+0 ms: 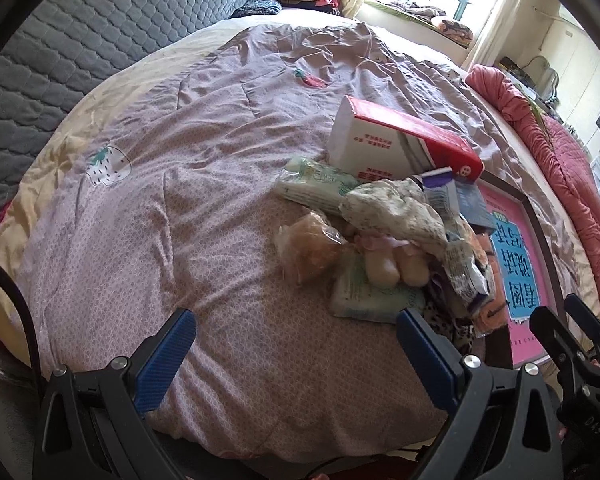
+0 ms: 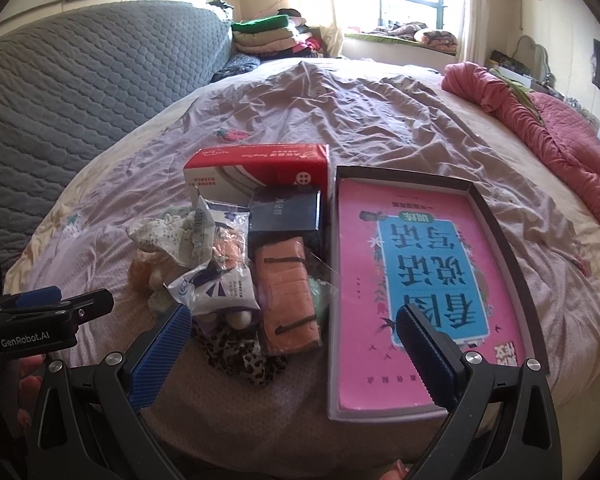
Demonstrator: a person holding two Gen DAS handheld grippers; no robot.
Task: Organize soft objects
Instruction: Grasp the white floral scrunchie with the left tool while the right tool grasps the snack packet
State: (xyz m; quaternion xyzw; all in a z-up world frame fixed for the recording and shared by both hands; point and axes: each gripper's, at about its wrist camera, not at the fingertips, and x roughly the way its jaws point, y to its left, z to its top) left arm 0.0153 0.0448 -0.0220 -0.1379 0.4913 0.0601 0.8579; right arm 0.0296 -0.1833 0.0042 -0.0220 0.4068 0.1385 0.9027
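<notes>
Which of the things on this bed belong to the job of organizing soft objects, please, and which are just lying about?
For the job:
orange folded cloth
floral cloth
leopard-print fabric
plush toy
tissue pack
open box, probably the container

Lying about:
red and white carton
dark blue box
pink quilt
stacked clothes

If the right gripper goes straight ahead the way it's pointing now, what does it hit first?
Most likely the orange folded cloth at the near edge of the pile, just left of the shallow box holding the pink book. The right gripper is open and empty; depth is uncertain, so it might pass above.
</notes>
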